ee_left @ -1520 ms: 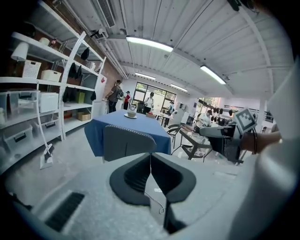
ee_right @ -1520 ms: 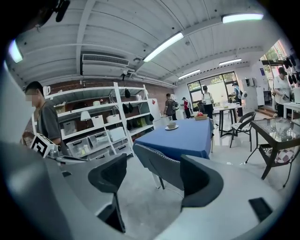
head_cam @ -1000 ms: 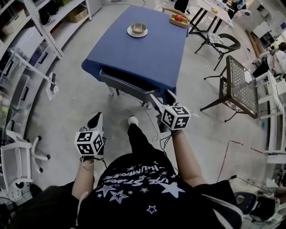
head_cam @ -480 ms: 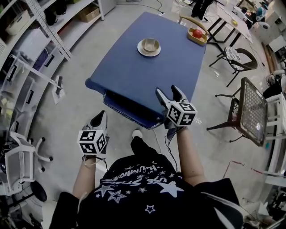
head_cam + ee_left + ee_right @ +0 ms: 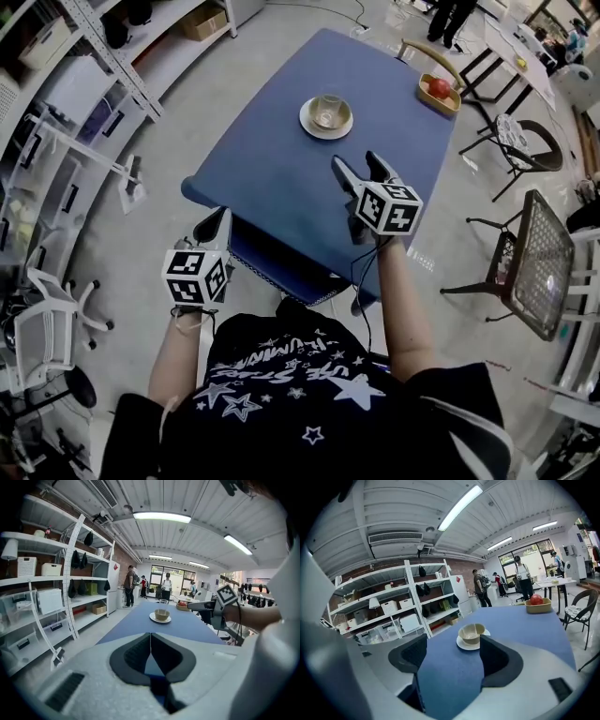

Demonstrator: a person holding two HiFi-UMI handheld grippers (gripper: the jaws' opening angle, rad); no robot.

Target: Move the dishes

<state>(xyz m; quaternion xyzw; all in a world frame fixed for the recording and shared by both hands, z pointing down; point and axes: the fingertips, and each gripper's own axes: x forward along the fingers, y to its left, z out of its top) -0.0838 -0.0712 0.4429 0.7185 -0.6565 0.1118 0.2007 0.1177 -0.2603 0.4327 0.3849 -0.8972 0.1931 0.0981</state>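
A beige bowl (image 5: 327, 110) sits on a white saucer (image 5: 311, 123) near the far middle of the blue table (image 5: 281, 178). The same bowl (image 5: 471, 633) lies straight ahead between the jaws in the right gripper view, and small and distant as the bowl (image 5: 162, 614) in the left gripper view. My right gripper (image 5: 362, 167) hovers open over the table, short of the dishes, empty. My left gripper (image 5: 215, 225) hangs off the table's near left edge, jaws pressed together, holding nothing.
A wooden basket (image 5: 440, 93) with a red fruit (image 5: 438, 87) stands at the table's far right corner, and a clear glass (image 5: 162, 603) behind the bowl. Shelving (image 5: 84, 103) lines the left; chairs (image 5: 520, 258) stand right. People stand in the far background.
I have stepped closer to the table. The right gripper has moved forward over the tabletop toward the bowl; the left has come up to the table's near edge.
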